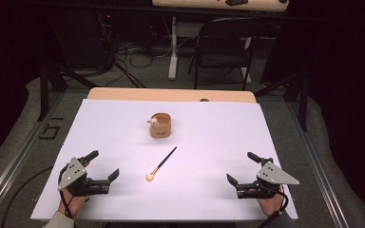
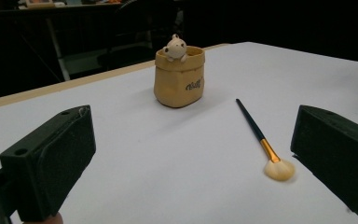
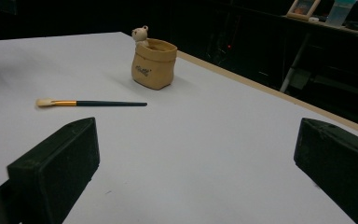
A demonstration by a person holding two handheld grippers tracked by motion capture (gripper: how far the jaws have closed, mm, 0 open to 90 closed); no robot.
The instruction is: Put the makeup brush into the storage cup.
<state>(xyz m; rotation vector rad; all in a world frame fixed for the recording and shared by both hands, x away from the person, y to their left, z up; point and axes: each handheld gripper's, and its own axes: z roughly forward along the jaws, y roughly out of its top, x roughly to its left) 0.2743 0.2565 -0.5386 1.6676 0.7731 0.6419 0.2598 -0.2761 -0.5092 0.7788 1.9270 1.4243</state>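
Tan pouch-shaped holder point(image 1: 160, 126) centre frame; brush point(image 1: 161, 164) just below it. Left tool point(image 1: 104, 166) and right tool point(image 1: 240, 168) gape wide, empty, at the lower corners.

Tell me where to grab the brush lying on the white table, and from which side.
Grip the brush on its thin dark handle, near the middle, coming straight down from above with the jaws across it. It lies flat on the table, free all round, its pale bristles toward the person. The left claw is open and probably the nearer one.
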